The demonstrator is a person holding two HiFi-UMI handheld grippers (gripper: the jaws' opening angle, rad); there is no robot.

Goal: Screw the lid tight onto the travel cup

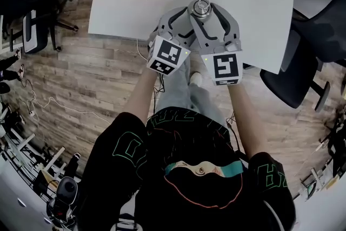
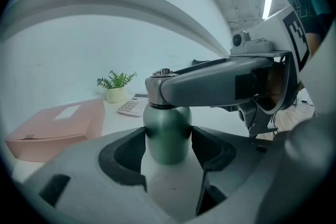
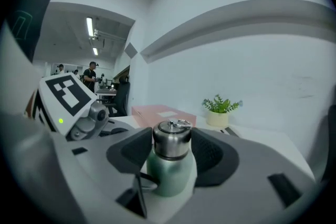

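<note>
Left claw [image 2: 168,141] grasped the upright travel cup [image 2: 167,123] at mid-body; at the cup's top, right claw [image 3: 171,152] apparently clenched the lid [image 3: 171,139].

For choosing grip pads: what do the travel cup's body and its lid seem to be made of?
Cup body: likely metal with a matte green coating, judging by its soft, even sheen. Lid: looks like bare brushed steel, silver-grey with bright highlights; plated plastic cannot be excluded.

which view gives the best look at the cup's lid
The right gripper view: the steel lid sits centred, side-on, its full height visible. The head view shows only its top; the left gripper view shows just an edge, the rest covered.
</note>
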